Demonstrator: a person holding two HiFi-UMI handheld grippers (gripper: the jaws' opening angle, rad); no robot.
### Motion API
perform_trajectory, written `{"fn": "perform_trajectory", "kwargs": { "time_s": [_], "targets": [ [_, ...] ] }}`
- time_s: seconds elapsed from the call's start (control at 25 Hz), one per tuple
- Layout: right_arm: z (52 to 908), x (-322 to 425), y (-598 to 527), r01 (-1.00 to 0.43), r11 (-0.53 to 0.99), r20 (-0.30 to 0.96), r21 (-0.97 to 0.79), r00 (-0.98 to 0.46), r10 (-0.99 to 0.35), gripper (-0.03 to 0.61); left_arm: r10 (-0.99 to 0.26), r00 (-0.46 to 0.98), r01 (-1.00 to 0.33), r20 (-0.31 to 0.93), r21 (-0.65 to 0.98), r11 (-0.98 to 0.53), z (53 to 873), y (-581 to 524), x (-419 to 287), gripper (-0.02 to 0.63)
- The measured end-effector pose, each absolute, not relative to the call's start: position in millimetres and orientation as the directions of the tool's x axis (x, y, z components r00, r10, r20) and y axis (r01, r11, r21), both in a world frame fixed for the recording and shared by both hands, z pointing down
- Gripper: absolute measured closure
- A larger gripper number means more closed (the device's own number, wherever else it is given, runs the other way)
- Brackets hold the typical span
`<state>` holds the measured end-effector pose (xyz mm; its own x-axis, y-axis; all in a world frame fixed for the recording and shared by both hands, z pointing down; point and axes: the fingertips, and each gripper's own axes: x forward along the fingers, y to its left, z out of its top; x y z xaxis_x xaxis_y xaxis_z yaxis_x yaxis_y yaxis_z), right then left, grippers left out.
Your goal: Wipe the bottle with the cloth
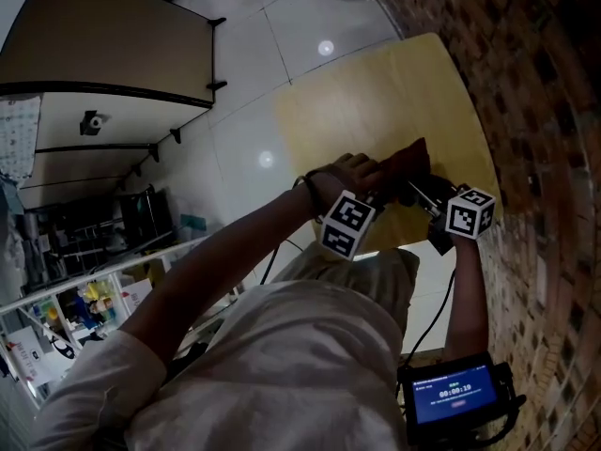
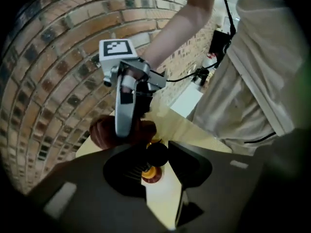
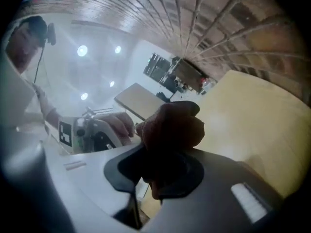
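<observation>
Pale wood counter (image 1: 376, 101) against a rough red-brown brick wall (image 1: 545, 83) on the right of the head view, with a glossy white tiled floor (image 1: 282, 26) at upper centre. Both grippers meet over the counter's near edge, right of centre.

Left gripper (image 2: 158, 148): dark matte fingers part-way spread. Between them is a small bottle with a round black cap, orange collar and dark red body (image 2: 150, 171). The fingers look to be pressing the cap from both sides, so I read it as gripped. The bottle is seen nearly end-on and tilted, so its long axis seems to run roughly along the fingers, cap on the far end. The head view does not show it.

Right gripper (image 3: 167, 152): pale grey fingers pressed together on a bunched rust-brown cloth (image 3: 172, 125). The cloth is soft and wrinkled, and a wad of it pokes out past the fingertips.

Key relation: in the left gripper view the cloth hangs just up-left of the bottle's cap, very near. Whether they touch I cannot tell. The right gripper comes down from the top of that frame, its fingers roughly crossing the left gripper's.

Judgement: the wipe needs the wad dragged down and right over the cap and body. The cap looks smooth and hard, and could slip in the grip under side pressure.
</observation>
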<state>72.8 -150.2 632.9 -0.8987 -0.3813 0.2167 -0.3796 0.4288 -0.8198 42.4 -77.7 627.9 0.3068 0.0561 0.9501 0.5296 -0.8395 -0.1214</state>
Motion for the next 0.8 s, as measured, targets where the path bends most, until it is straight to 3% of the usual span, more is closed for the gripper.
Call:
{"fn": "perform_trajectory", "kwargs": {
  "time_s": [0.12,0.32,0.6,0.68,0.8],
  "targets": [
    [660.8,49.1,-142.5,-0.415,0.458,0.331,-0.787,-0.909,-0.255,0.508,0.034,0.309,0.566,0.95,-0.155,-0.81,628.4,-74.4,43.0,0.457],
    [710.5,53.4,-148.5,-0.529,0.404,0.475,-0.746,-0.848,-0.233,0.509,0.012,0.323,0.579,0.946,-0.188,-0.793,629.9,-71.0,44.4,0.457],
    [782.0,86.1,-129.7,-0.731,0.501,0.79,-0.463,-0.596,-0.139,0.509,-0.037,0.325,0.717,0.945,-0.272,-0.642,631.7,-64.3,42.7,0.457],
    [774.0,92.0,-133.4,-0.732,0.493,0.776,-0.47,-0.609,-0.165,0.508,-0.061,0.327,0.765,0.943,-0.302,-0.569,633.0,-64.4,38.8,0.457],
    [722.4,87.4,-155.9,-0.641,0.439,0.607,-0.63,-0.759,-0.237,0.508,-0.103,0.339,0.817,0.935,-0.347,-0.46,632.1,-68.2,31.6,0.457]
  ]
}}
